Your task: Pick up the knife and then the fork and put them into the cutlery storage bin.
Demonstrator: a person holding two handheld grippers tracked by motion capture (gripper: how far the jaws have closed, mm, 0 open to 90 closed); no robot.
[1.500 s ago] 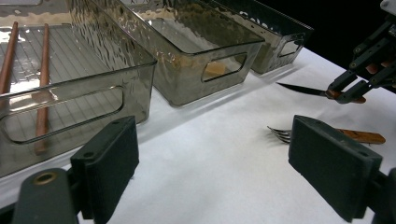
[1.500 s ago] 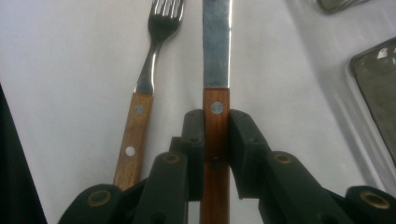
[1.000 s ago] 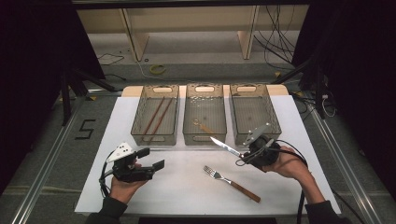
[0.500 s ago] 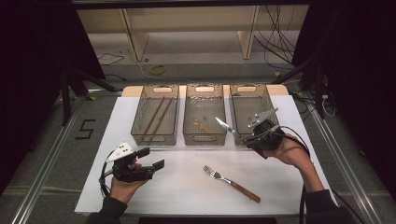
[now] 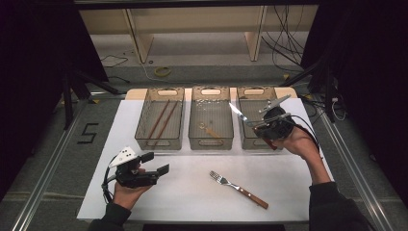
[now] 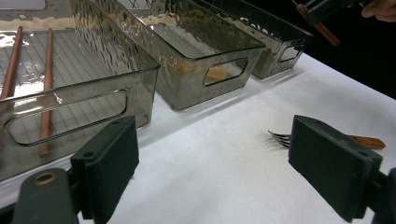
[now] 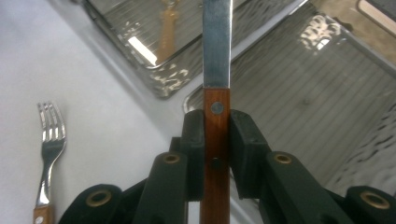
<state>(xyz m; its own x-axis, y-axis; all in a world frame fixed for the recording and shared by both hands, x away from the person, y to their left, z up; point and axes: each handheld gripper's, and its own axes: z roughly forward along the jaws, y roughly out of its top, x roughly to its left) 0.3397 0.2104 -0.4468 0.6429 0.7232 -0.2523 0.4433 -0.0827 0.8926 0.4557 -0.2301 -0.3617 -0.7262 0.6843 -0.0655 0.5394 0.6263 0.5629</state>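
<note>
Tool [image 7: 216,140] clamps knife [image 7: 217,46] handle in right gripper view; fork [image 5: 239,188] lies apart.

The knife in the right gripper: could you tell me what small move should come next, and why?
Probably carry the knife a little farther over the right bin and lower it in. The right gripper clamps its wooden handle, the blade already hangs above that bin's floor, and chopsticks already lie in the left bin.

White-covered table [image 5: 192,192] with three bins and a fork

Three clear bins stand in a row along its far edge: left bin [image 5: 143,131], middle bin [image 5: 195,134], right bin [image 5: 245,139]; nearer than the middle bin lies a wooden-handled fork [image 5: 238,189].
</note>
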